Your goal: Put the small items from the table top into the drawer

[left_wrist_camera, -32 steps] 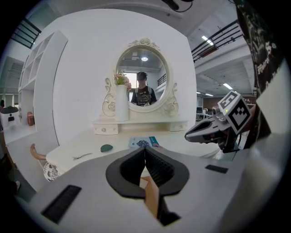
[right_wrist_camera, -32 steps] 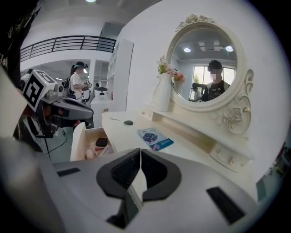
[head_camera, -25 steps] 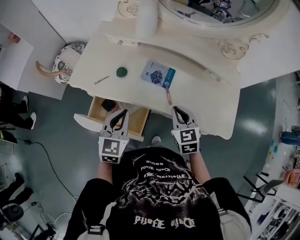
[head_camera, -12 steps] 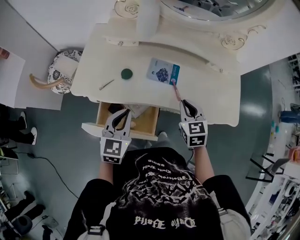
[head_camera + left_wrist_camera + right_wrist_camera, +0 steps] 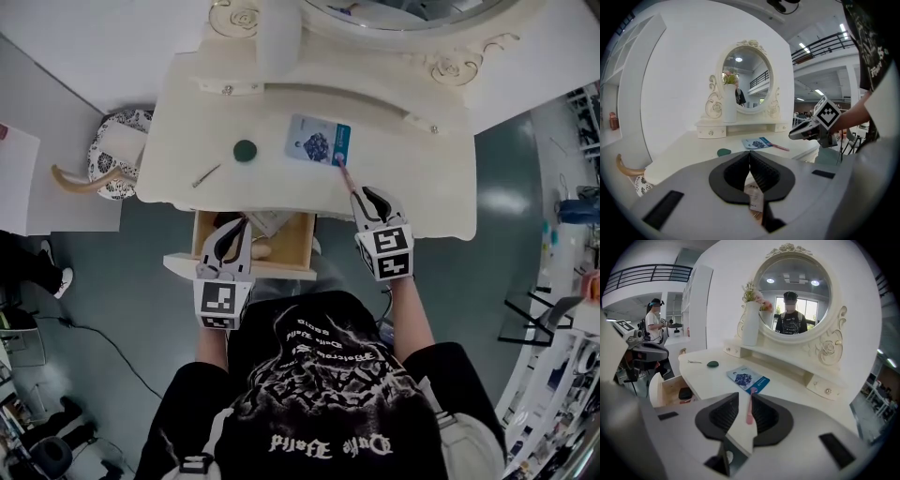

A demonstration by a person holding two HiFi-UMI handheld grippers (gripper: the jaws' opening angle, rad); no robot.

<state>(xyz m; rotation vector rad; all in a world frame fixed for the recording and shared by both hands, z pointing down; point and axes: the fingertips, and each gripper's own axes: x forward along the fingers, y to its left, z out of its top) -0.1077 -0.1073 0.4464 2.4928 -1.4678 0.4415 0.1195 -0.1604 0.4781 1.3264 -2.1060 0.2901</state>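
Pink stick (image 5: pixel 749 406) between R gripper's (image 5: pixel 364 195) parted jaws, centre frame; L gripper's (image 5: pixel 232 229) jaws together above open drawer (image 5: pixel 298 246).

The mirror (image 5: pixel 422 9) is cut off above; the thin item (image 5: pixel 206 174) is too small to identify.

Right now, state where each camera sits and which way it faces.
Head view: on the person's head, looking down at the dressing table and open drawer; torso, left gripper and right gripper show.
Left gripper view: rides the left gripper, facing the mirror; its fingers meet.
Right gripper view: rides the right gripper, facing the mirror; fingers apart, pink stick between.
Shared: all show the blue leaflet.
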